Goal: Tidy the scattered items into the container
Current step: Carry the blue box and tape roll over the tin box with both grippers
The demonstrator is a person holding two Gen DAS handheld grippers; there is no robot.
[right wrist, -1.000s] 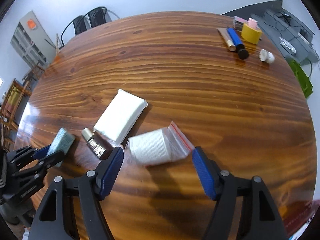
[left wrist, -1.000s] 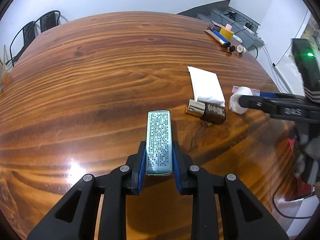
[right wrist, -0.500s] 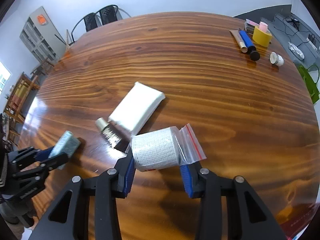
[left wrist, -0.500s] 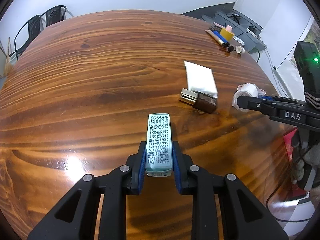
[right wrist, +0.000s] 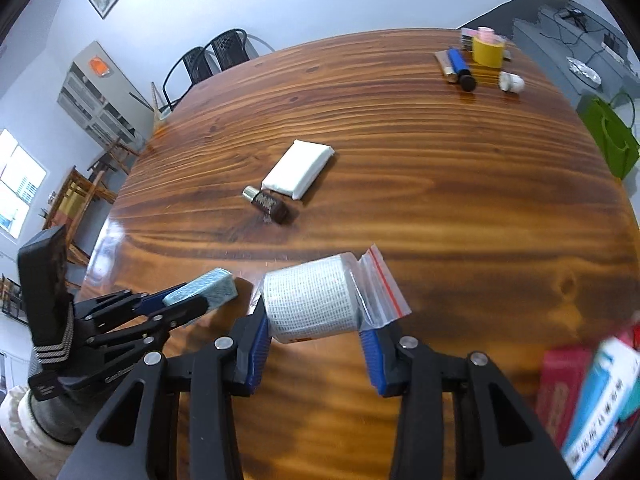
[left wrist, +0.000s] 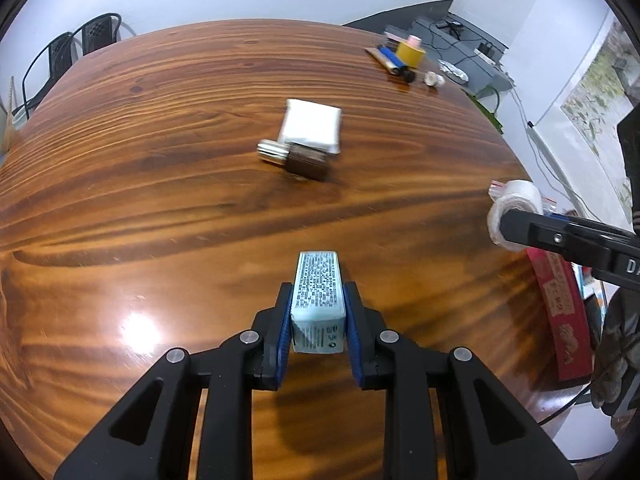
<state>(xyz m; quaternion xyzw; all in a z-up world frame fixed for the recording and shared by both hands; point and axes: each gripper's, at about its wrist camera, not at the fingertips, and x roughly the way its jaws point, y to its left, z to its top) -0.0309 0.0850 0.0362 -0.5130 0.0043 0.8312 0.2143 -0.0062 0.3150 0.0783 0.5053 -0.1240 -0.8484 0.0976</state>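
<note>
My left gripper [left wrist: 318, 326] is shut on a pale teal printed box [left wrist: 319, 296] and holds it above the wooden table; the box also shows in the right wrist view [right wrist: 202, 288]. My right gripper [right wrist: 316, 334] is shut on a white gauze roll in a zip bag [right wrist: 316, 300], also lifted; the roll shows at the right in the left wrist view [left wrist: 514, 210]. A white packet [right wrist: 298, 168] and a small brown bottle with a silver cap [right wrist: 266, 203] lie together mid-table. No container is clearly visible.
At the far right of the table lie a yellow tape roll [right wrist: 487, 50], a blue tube [right wrist: 460, 65] and a small white cap [right wrist: 511, 81]. A red box [right wrist: 560, 380] and a blue-white box [right wrist: 600, 396] show blurred at the lower right. Chairs [right wrist: 216, 56] stand beyond the table.
My right gripper closed on the gauze roll and lifted it. Both grippers rose and drew back from the packet and bottle, carrying their items.
</note>
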